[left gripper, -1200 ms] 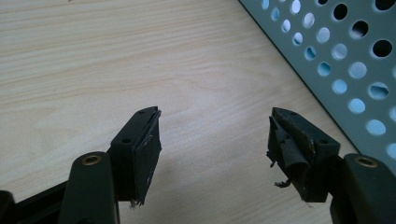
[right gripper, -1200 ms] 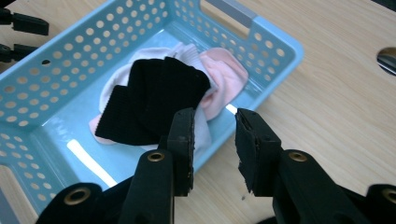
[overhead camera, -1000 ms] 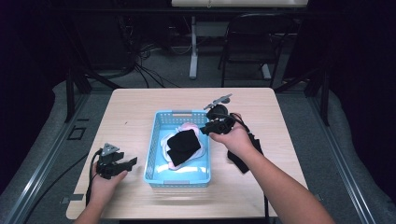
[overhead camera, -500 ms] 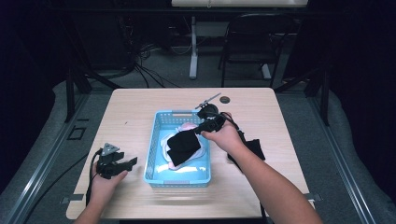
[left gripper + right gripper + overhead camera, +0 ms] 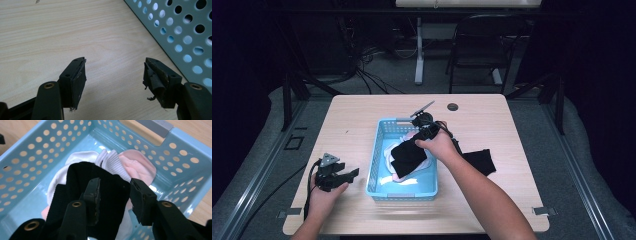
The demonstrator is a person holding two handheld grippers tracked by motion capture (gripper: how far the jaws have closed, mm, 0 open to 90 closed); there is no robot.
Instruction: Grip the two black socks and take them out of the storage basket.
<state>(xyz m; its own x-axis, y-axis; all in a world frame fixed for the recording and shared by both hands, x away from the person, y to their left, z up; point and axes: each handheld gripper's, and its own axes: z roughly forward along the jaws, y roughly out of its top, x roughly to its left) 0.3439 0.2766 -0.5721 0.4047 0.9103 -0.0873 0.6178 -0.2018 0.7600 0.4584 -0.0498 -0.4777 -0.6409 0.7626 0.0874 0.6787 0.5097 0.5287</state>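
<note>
1. High view: the right gripper [image 5: 424, 131] hangs over the far end of a light blue perforated basket [image 5: 377, 165] in the middle of the wooden table [image 5: 357, 115]. A black sock [image 5: 408, 157] lies in the basket on top of white and pink socks [image 5: 388, 154]. Another black sock [image 5: 479, 161] lies on the table just right of the basket. The left gripper [image 5: 346, 175] rests on the table left of the basket, well apart from the socks.
2. Left gripper view: its jaws stand wide apart over bare wood with nothing between them; the basket wall [image 5: 185, 32] is just beside the right jaw.
3. Right gripper view: the jaws have just been opening and stand apart just above the black sock [image 5: 110, 187]; the pads do not press on it. A white ribbed sock [image 5: 112, 162] and a pink sock [image 5: 135, 166] lie beyond it.
</note>
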